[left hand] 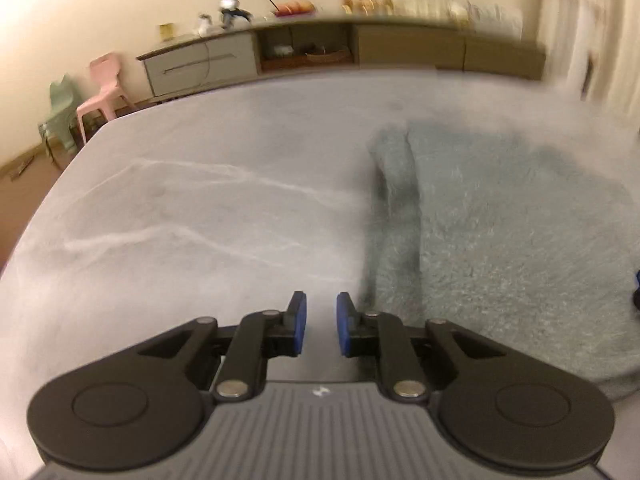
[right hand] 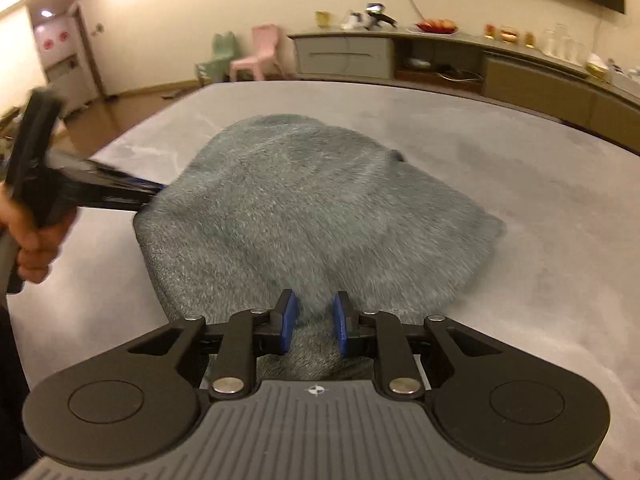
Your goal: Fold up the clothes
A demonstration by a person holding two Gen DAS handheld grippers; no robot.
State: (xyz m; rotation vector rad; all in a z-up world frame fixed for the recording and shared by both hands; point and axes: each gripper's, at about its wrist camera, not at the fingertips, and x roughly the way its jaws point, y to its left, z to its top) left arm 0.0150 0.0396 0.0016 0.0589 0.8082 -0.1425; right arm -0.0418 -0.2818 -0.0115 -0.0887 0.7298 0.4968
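Observation:
A fluffy grey-green garment (right hand: 320, 200) lies spread on the grey table (right hand: 540, 220). My right gripper (right hand: 314, 322) hovers over the garment's near edge. Its blue pads stand a little apart, with fabric showing in the gap and no pad visibly pressing on it. In the left wrist view the garment (left hand: 500, 240) lies to the right, one fold ridge along its left side. My left gripper (left hand: 321, 322) is over bare table (left hand: 180, 200) just left of the garment, its jaws slightly apart and empty. A hand (right hand: 32, 240) holds the left tool, blurred, at the garment's left edge.
A long sideboard (right hand: 440, 56) with small items on top runs along the far wall. A pink chair (right hand: 260, 56) and a green chair (right hand: 218, 56) stand on the floor beyond the table's far left corner. Pale curtains (left hand: 580, 40) hang at the right.

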